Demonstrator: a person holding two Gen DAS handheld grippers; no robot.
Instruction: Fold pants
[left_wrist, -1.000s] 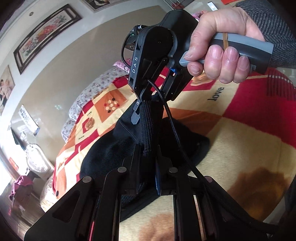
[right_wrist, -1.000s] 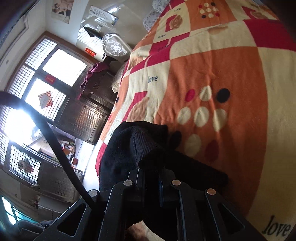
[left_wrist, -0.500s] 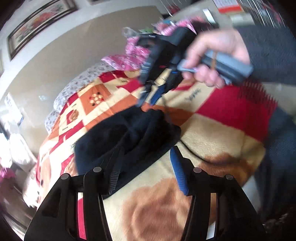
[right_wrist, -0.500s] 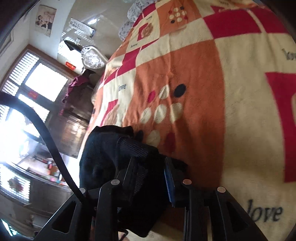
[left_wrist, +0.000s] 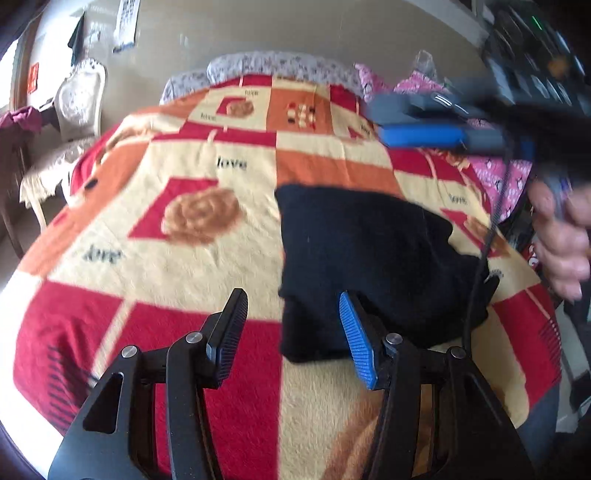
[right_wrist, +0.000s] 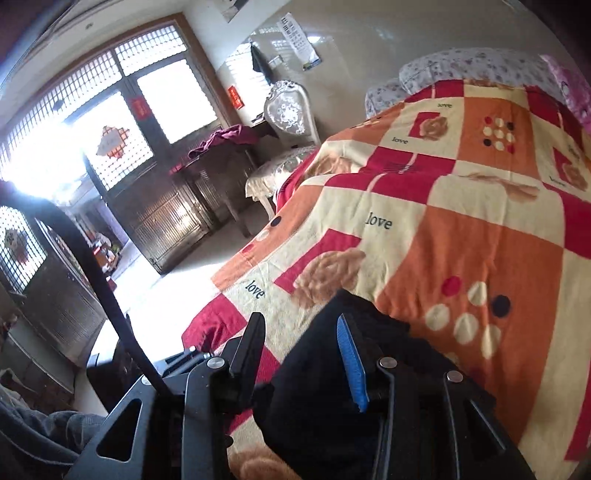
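Note:
The black pants (left_wrist: 369, 258) lie folded in a compact bundle on the patchwork blanket (left_wrist: 184, 258). My left gripper (left_wrist: 291, 332) is open and empty, just above the bundle's near left corner. In the right wrist view the pants (right_wrist: 332, 387) lie under and between the fingers of my right gripper (right_wrist: 303, 358), which is open and holds nothing. The right gripper also shows blurred at the upper right of the left wrist view (left_wrist: 424, 125), held in a hand above the bundle.
The blanket covers a bed with floral pillows (left_wrist: 280, 66) at the head. A white chair (right_wrist: 291, 122) and a dark wooden cabinet (right_wrist: 166, 206) stand by the bed's left side, under bright windows. Pink bedding (left_wrist: 509, 177) lies to the right.
Both grippers were shut on the pants held up between them; both have opened and let go. The pants now lie flat on the blanket, and both grippers have drawn back.

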